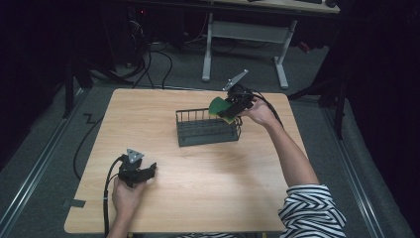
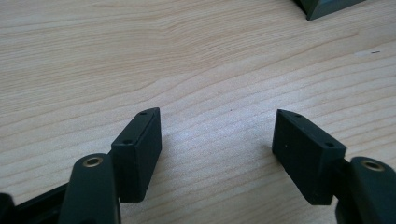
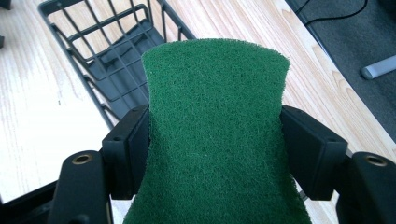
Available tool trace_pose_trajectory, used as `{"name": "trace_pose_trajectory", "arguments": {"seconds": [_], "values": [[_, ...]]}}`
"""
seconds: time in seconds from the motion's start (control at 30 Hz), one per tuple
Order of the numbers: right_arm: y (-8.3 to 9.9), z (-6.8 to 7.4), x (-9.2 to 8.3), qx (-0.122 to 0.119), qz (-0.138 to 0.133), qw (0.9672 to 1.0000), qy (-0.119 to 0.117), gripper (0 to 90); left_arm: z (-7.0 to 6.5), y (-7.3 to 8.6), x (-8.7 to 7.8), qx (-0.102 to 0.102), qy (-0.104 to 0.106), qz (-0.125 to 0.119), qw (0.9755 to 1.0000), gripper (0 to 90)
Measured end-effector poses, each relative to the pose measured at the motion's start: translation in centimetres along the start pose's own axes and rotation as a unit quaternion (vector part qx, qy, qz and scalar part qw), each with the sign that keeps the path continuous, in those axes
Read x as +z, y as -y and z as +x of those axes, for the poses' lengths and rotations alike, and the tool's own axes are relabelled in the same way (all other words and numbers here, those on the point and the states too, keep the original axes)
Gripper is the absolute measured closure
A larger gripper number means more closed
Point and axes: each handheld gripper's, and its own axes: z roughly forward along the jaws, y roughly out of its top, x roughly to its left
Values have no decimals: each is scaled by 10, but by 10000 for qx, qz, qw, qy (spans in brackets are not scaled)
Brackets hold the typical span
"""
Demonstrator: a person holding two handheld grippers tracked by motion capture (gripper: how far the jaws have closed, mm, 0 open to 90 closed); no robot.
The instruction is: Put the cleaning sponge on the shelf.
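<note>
the green sponge [image 3: 215, 135] looks light and soft, its sides bowing in where the right tongs [image 1: 233, 110] pinch it by its edges above the wire basket [image 1: 208, 130]; the left tongs [image 2: 217, 154] rest spread on the surface [image 1: 198, 188].

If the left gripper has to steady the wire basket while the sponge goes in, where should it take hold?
Probably the top rail of the near long wall of the wire basket, coming from the person's side with jaws pointing down. That rail is thin, straight and bare, and it lies away from the end where the right gripper holds the sponge. The left gripper is open over bare table.
</note>
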Motion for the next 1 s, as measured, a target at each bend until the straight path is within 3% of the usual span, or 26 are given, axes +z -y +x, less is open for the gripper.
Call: {"name": "trace_pose_trajectory", "arguments": {"seconds": [0.57, 1.0], "values": [[3, -7, 13, -70, -12, 9999, 142, 305, 0, 0, 0, -4, -3, 4, 10000, 336], [4, -5, 22, -246, 220, 9993, 177, 303, 0, 0, 0, -7, -5, 5, 10000, 336]]}}
